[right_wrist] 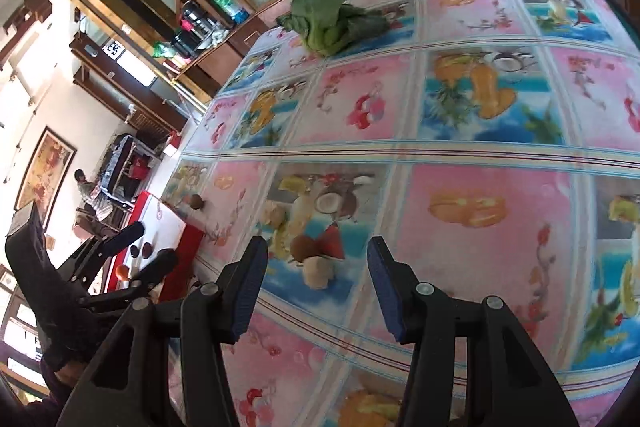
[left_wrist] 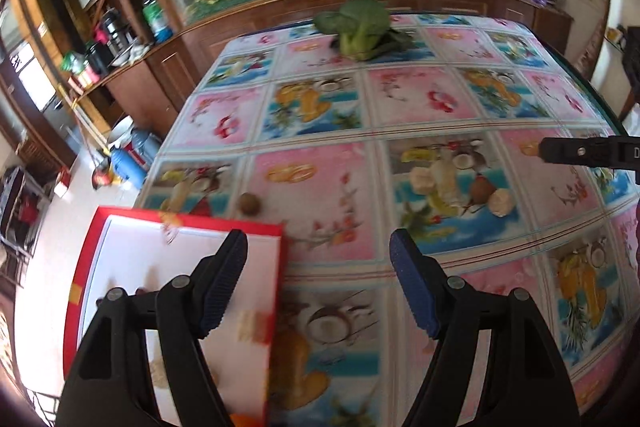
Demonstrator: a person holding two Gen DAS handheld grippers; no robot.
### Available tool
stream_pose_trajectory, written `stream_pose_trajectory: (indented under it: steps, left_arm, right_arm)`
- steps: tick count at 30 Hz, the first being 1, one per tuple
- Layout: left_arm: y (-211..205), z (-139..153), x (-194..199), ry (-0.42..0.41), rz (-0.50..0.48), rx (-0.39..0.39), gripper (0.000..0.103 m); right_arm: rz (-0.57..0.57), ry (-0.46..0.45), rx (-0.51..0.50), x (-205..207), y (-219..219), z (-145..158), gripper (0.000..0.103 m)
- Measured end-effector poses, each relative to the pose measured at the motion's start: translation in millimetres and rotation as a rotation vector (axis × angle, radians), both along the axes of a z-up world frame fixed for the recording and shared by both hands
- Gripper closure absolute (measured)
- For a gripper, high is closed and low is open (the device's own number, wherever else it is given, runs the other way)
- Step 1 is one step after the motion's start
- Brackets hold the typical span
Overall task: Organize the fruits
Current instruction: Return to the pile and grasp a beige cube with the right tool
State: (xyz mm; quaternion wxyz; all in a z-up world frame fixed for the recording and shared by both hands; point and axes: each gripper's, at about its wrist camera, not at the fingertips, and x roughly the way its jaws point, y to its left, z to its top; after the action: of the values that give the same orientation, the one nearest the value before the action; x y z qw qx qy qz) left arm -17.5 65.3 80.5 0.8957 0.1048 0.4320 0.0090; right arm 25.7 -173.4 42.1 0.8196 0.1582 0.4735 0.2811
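Observation:
A red box with a white inside sits at the table's near left corner; it also shows in the right wrist view with a few small dark fruits and an orange one in it. A small brown round fruit lies on the tablecloth just beyond the box, also seen from the right wrist. My left gripper is open and empty, its left finger over the box's right edge. My right gripper is open and empty above the tablecloth. The left gripper appears over the box.
A green leafy vegetable lies at the table's far edge, also in the right wrist view. The tablecloth has a busy fruit print. Wooden cabinets and floor clutter stand left of the table. The right gripper's tip shows at right.

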Motion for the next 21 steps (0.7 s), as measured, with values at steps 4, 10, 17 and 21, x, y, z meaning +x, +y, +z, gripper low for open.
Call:
stream_pose_trajectory:
  steps: [4, 10, 17, 21]
  left_arm:
    - [-21, -9, 14, 0.01, -0.038, 0.041, 0.029]
    - [1, -5, 33, 0.012, -0.025, 0.061, 0.029]
    - [110, 8, 82, 0.105, 0.157, -0.067, 0.029]
    - [120, -11, 105, 0.209, 0.15, -0.113, 0.032]
  right_arm:
    - [0.018, -0.076, -0.103, -5, 29, -3, 0.054]
    - [0.036, -0.16, -0.251, -10, 54, -12, 0.057]
    - [0.053, -0.156, -0.342, -5, 67, -27, 0.069]
    - [0.041, -0.146, -0.323, -5, 62, -28, 0.075]
